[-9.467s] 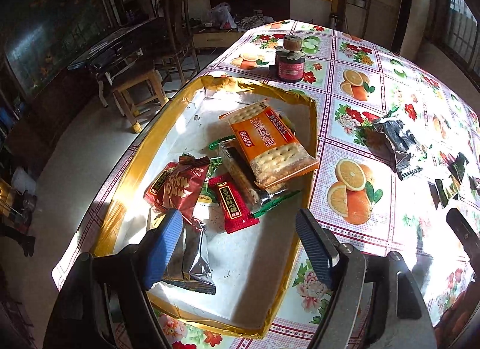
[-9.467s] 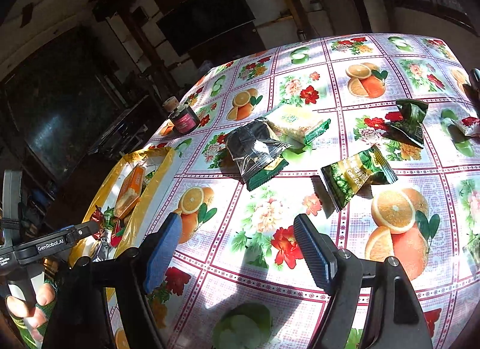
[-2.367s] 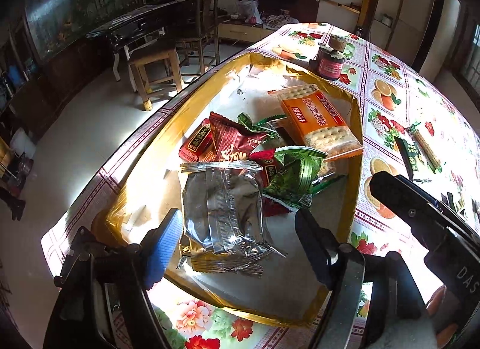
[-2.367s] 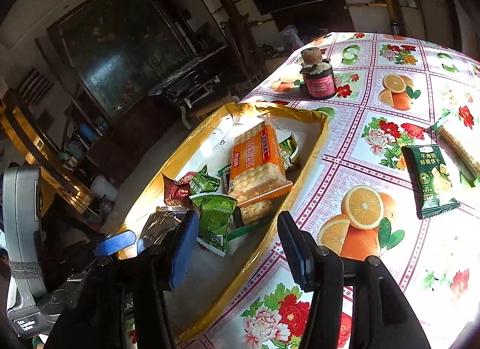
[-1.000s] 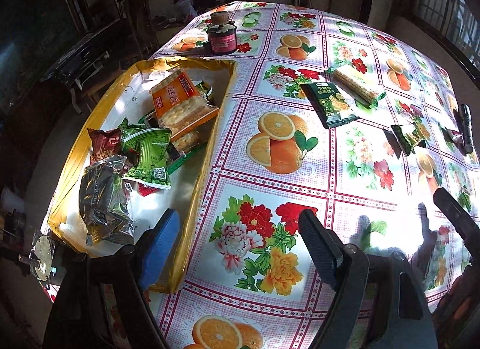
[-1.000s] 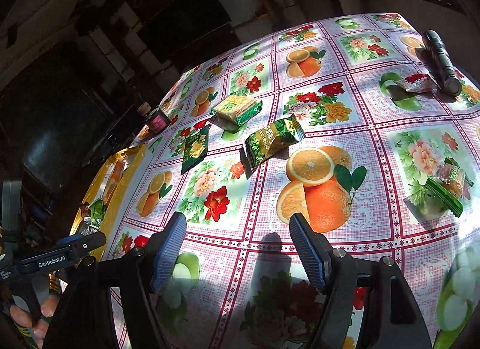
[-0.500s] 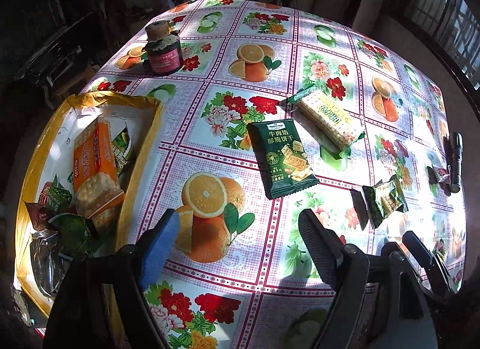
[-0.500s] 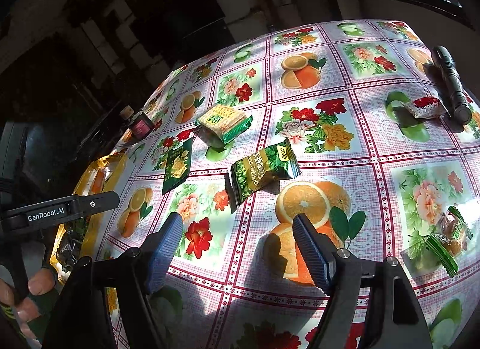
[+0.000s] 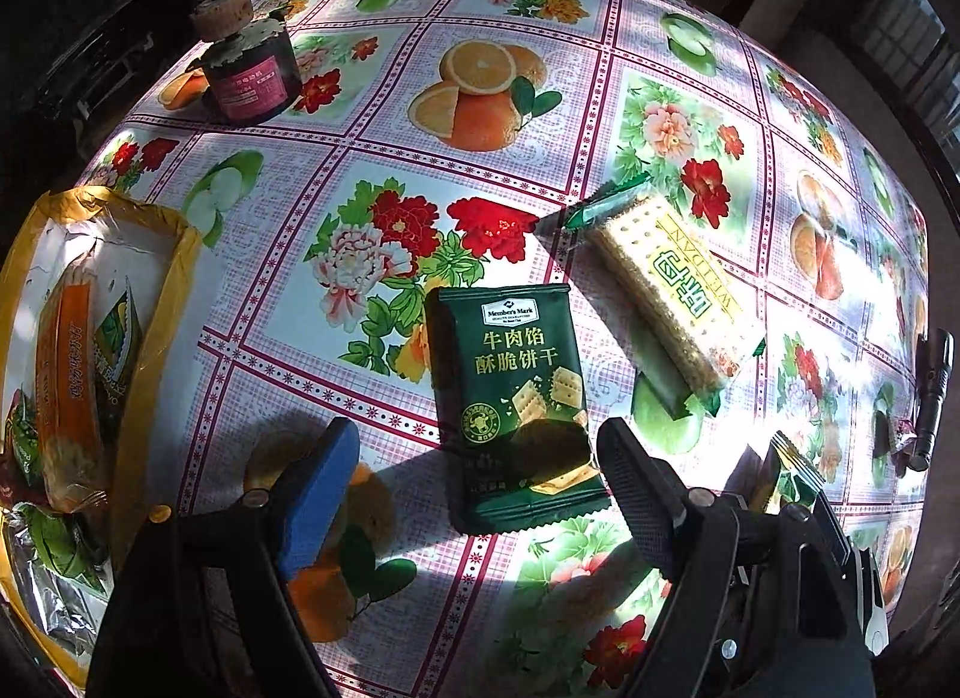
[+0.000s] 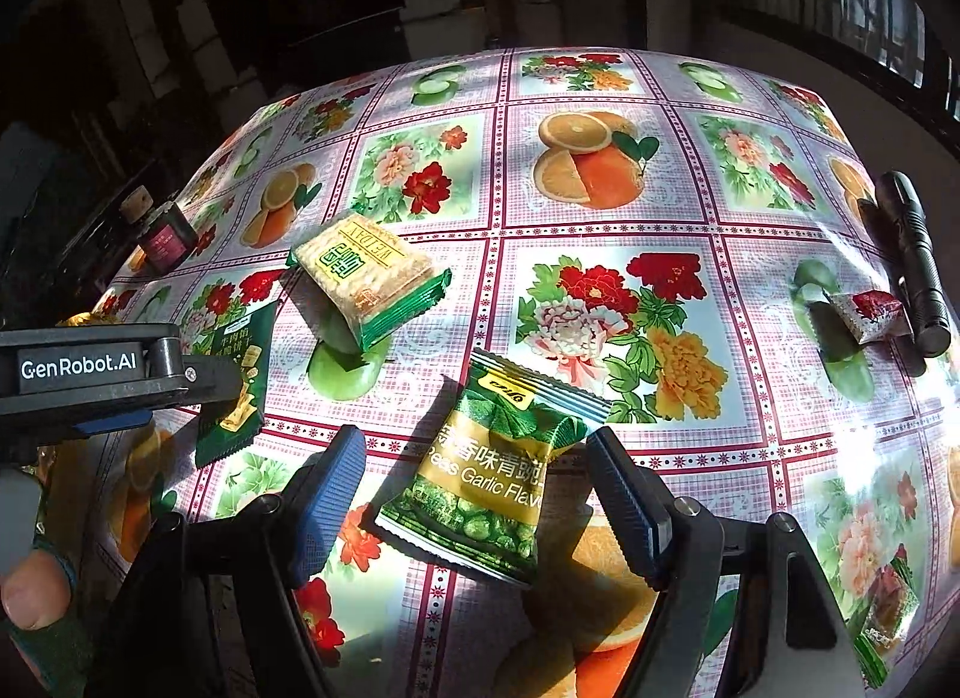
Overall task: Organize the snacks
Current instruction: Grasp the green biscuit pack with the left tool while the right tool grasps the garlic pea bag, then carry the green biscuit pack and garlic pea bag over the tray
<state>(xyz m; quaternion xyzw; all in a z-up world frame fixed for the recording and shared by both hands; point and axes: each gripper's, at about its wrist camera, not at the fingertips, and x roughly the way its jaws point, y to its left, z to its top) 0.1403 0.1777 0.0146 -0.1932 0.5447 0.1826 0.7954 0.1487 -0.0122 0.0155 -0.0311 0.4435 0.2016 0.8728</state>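
Between the open, empty right gripper [image 10: 474, 509] pads lies the green-gold foil pea packet [image 10: 489, 485] – long axis fwd; left gripper [image 9: 474, 494], open, empty, straddles dark-green biscuit packet [image 9: 516, 392].

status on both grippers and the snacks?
Left gripper open over dark green biscuit packet. Right gripper open over garlic pea bag. Nothing gripped; nothing blocking.
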